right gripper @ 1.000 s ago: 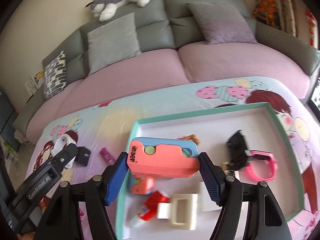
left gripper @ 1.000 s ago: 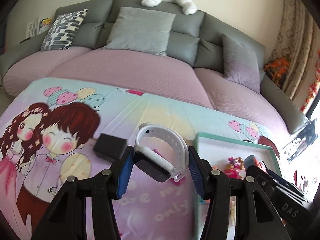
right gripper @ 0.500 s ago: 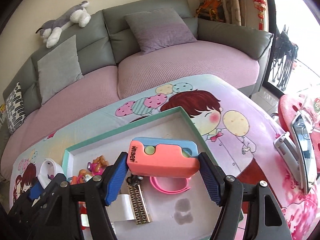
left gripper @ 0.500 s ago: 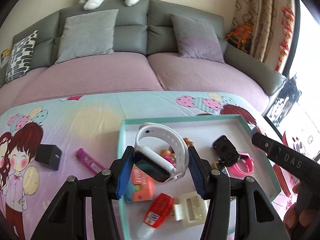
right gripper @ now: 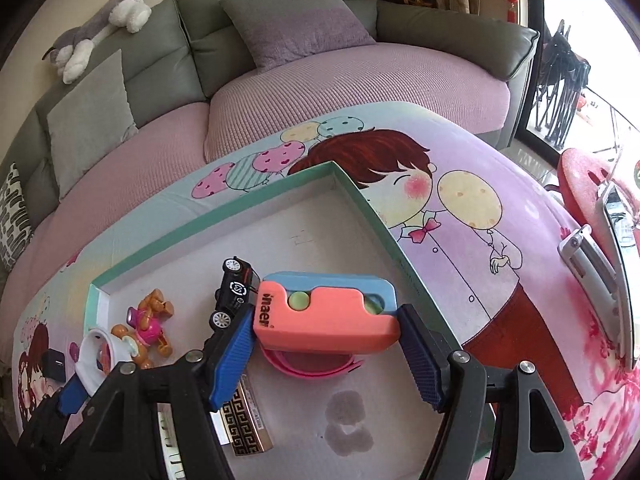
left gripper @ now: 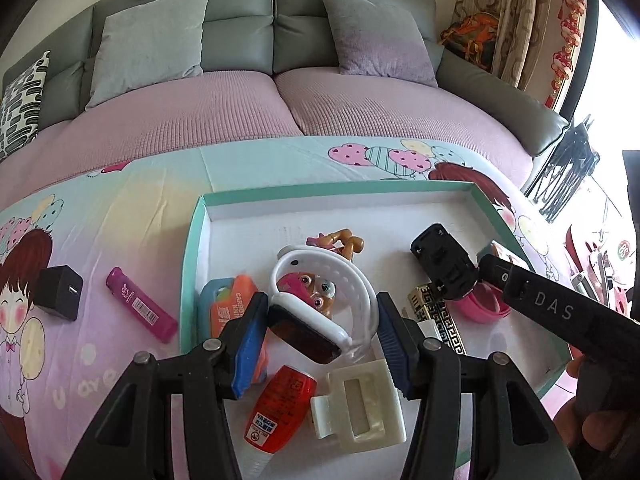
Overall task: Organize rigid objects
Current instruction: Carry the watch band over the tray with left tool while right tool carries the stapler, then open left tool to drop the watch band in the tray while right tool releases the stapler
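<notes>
My left gripper (left gripper: 320,340) is shut on a white smartwatch (left gripper: 316,304) and holds it above the teal-rimmed white tray (left gripper: 320,194). My right gripper (right gripper: 326,348) is shut on a pink-and-blue case (right gripper: 326,312) marked "inaer", held over the tray's right part (right gripper: 360,200). In the tray lie a black toy car (right gripper: 234,294), a pink watch band (right gripper: 312,364), a toy puppy figure (right gripper: 146,326), a red bottle (left gripper: 280,404), a cream clip (left gripper: 360,404) and a patterned box (right gripper: 244,424).
A magenta lighter (left gripper: 142,310) and a black charger cube (left gripper: 58,292) lie on the cartoon cloth left of the tray. A sofa (left gripper: 280,92) with cushions runs behind. A red stool (right gripper: 580,172) stands at the right.
Both grippers have swung to the right and come closer over the tray, each still holding its object. The tray's contents look unmoved.
</notes>
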`<move>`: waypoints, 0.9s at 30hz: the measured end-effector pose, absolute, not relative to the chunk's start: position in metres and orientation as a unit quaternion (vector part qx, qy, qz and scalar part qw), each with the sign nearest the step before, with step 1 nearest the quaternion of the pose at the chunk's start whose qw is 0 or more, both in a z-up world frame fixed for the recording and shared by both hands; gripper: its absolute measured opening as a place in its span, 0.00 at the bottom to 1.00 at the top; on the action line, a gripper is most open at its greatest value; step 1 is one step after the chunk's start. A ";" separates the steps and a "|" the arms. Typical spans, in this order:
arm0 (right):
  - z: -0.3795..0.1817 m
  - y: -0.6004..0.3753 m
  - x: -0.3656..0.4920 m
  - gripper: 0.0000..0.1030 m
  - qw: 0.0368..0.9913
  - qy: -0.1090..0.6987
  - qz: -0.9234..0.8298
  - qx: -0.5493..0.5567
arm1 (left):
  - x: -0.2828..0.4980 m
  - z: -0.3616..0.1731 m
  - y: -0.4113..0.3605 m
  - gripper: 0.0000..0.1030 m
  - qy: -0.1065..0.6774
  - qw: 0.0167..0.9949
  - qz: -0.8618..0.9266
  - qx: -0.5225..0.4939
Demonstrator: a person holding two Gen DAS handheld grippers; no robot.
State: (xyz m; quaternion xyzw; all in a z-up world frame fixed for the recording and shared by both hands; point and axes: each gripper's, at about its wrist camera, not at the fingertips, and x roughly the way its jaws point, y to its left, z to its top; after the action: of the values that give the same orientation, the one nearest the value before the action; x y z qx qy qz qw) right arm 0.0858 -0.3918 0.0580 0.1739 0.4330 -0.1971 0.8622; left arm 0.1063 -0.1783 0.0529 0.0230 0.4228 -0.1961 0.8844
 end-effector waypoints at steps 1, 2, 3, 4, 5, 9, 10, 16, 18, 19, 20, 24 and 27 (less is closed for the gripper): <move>0.057 -0.392 0.086 0.71 0.861 0.435 -0.197 0.174 | 0.107 0.050 -0.179 0.54 0.427 0.882 -0.197 0.023; 0.056 -0.391 0.087 0.71 0.861 0.437 -0.196 0.174 | 0.107 0.047 -0.179 0.54 0.431 0.880 -0.197 0.022; 0.055 -0.390 0.088 0.71 0.860 0.440 -0.195 0.173 | 0.108 0.045 -0.179 0.54 0.433 0.880 -0.194 0.023; 0.054 -0.389 0.088 0.71 0.859 0.442 -0.197 0.169 | 0.108 0.044 -0.179 0.54 0.434 0.880 -0.193 0.025; 0.054 -0.389 0.089 0.71 0.859 0.443 -0.198 0.166 | 0.108 0.043 -0.178 0.54 0.434 0.879 -0.194 0.024; 0.055 -0.389 0.089 0.71 0.857 0.445 -0.200 0.166 | 0.110 0.043 -0.176 0.54 0.438 0.878 -0.195 0.017; 0.055 -0.389 0.089 0.71 0.856 0.446 -0.200 0.167 | 0.110 0.043 -0.176 0.54 0.439 0.877 -0.196 0.017; 0.064 -0.387 0.088 0.71 0.860 0.441 -0.201 0.159 | 0.107 0.058 -0.168 0.58 0.430 0.880 -0.198 0.009; 0.070 -0.386 0.087 0.72 0.865 0.431 -0.199 0.159 | 0.105 0.066 -0.163 0.67 0.421 0.886 -0.195 0.007; 0.073 -0.385 0.086 0.72 0.867 0.427 -0.199 0.159 | 0.105 0.069 -0.160 0.68 0.417 0.888 -0.192 0.004; 0.076 -0.384 0.086 0.72 0.870 0.423 -0.197 0.159 | 0.105 0.071 -0.157 0.68 0.415 0.890 -0.191 0.001; 0.081 -0.377 0.087 0.73 0.877 0.416 -0.183 0.158 | 0.108 0.078 -0.141 0.68 0.407 0.897 -0.172 -0.013; 0.083 -0.368 0.089 0.73 0.881 0.413 -0.156 0.167 | 0.112 0.080 -0.121 0.71 0.403 0.903 -0.145 -0.029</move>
State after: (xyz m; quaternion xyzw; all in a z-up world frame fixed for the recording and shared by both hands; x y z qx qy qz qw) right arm 0.0892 -0.3684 0.0830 0.1674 0.4133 -0.1562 0.8813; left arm 0.1122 -0.1213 0.0804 -0.0287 0.4030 -0.1454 0.9031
